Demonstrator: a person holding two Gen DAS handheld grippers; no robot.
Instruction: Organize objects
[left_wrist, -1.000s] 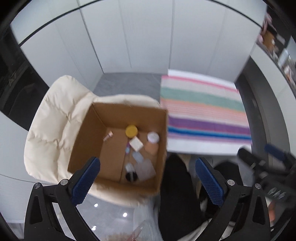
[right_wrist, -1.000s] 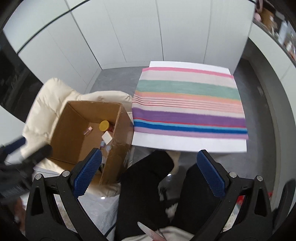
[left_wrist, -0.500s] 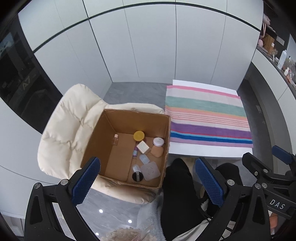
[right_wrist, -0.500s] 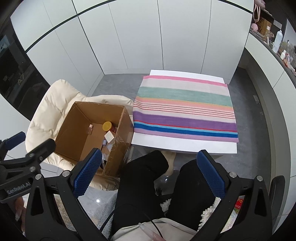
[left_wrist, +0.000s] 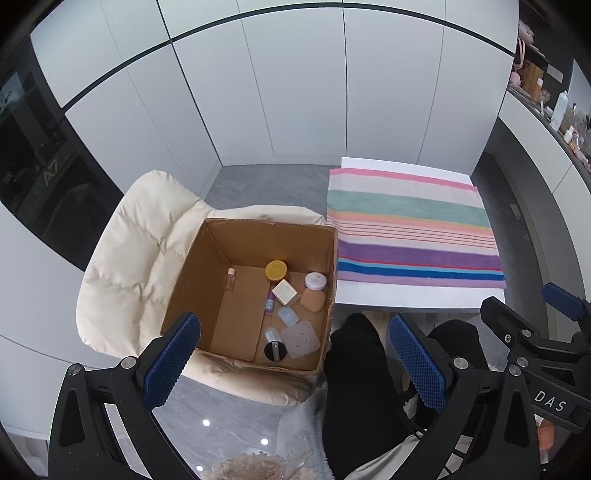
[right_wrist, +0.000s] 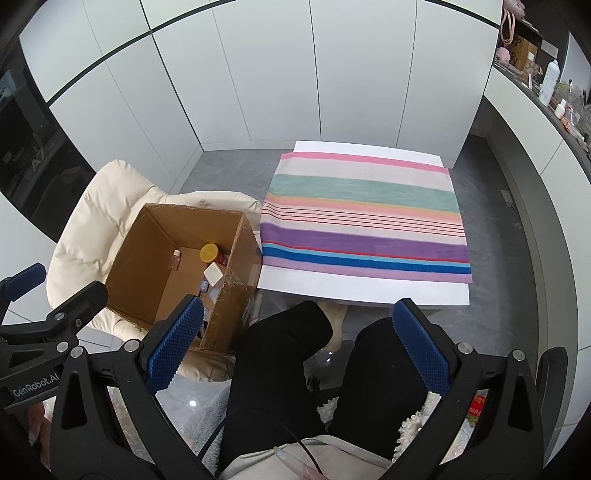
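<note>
A home interior: tall white cabinet doors (left_wrist: 295, 92) fill the top of the frame, a dark glass appliance (left_wrist: 44, 177) sits far left, a cluttered shelf (right_wrist: 546, 85) upper right, a cream padded chair (left_wrist: 136, 251) left of centre on grey floor tiles (left_wrist: 266, 184).

One open cardboard box (left_wrist: 207, 280) sits on one cream padded chair (left_wrist: 136, 251). Inside the box are nine small items: one yellow-lidded jar (left_wrist: 276, 269), one white-lidded jar (left_wrist: 315, 281), one small clear bottle (left_wrist: 231, 278), one white square box (left_wrist: 284, 292), one peach sponge (left_wrist: 314, 300), one tiny purple bottle (left_wrist: 270, 302), one pale blue case (left_wrist: 287, 316), one clear square case (left_wrist: 300, 338) and one black-capped container (left_wrist: 274, 349). One striped cloth (left_wrist: 410, 229) covers one white surface (left_wrist: 406, 297). Two grippers are visible, left (left_wrist: 293, 362) and right (right_wrist: 297, 350).
</note>
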